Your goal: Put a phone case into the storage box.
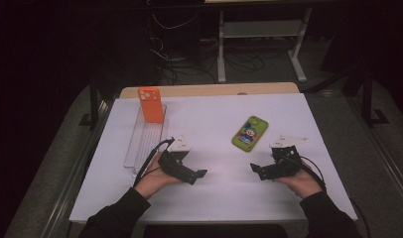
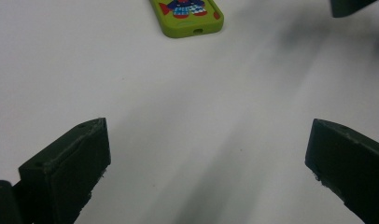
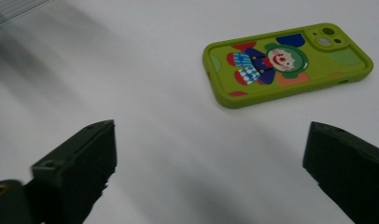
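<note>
While green phone case [image 1: 250, 133] lies flat between them, left hand-held gripper [image 1: 199, 174], right hand-held gripper [image 1: 255, 170] both gape wide, empty

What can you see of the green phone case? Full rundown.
The green case lies flat on the white table, back up, right of centre and tilted. It looks like soft matte rubber, lime green, with a cartoon clown print in red, blue and orange. The raised camera block with its lens holes sits at the far end; a slot shows in the near end edge. Whether a phone is inside cannot be told. Nothing touches it but the table; both claws are apart from it.
</note>
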Demonstrator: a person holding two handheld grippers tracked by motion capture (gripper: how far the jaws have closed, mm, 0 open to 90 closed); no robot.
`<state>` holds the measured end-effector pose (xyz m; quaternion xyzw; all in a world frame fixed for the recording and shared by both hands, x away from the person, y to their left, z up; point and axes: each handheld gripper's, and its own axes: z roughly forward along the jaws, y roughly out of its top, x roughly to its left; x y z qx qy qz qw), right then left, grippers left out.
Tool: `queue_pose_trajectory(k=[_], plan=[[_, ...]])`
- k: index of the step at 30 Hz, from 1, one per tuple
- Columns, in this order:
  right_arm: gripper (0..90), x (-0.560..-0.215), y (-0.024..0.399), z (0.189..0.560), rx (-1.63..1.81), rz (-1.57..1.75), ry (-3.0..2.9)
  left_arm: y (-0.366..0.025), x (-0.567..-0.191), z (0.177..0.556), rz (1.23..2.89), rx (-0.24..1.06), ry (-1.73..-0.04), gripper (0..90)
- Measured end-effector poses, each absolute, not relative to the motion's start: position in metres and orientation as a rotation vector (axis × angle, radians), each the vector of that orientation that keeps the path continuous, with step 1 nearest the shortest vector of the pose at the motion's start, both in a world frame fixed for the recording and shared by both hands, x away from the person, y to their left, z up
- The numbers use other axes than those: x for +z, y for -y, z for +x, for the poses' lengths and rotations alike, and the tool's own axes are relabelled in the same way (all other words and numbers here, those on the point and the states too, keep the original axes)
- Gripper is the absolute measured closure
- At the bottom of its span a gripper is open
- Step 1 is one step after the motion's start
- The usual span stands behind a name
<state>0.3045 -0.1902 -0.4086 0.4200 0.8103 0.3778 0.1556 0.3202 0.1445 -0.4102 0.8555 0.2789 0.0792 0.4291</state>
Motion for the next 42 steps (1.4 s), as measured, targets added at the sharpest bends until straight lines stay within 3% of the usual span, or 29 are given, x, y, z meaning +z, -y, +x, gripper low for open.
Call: queue_pose_trajectory(k=[9, 22, 28, 42], plan=[[20.5, -0.399, 0.181, 0.339, 1.081, 1.242, -2.351, -0.144, -0.41, 0.323, 2.151, 0.196, -0.683, 0.0], [70.3, -0.392, 0.151, 0.387, 1.054, 1.229, -2.4, -0.144, -0.409, 0.324, 2.137, 0.194, -0.666, 0.0], [87.8, -0.396, 0.135, 0.406, 1.006, 1.229, -2.454, -0.145, -0.409, 0.324, 2.14, 0.195, -0.665, 0.0], [88.3, -0.418, 0.104, 0.44, 0.889, 1.266, -2.525, -0.145, -0.406, 0.324, 2.14, 0.181, -0.668, 0.0]])
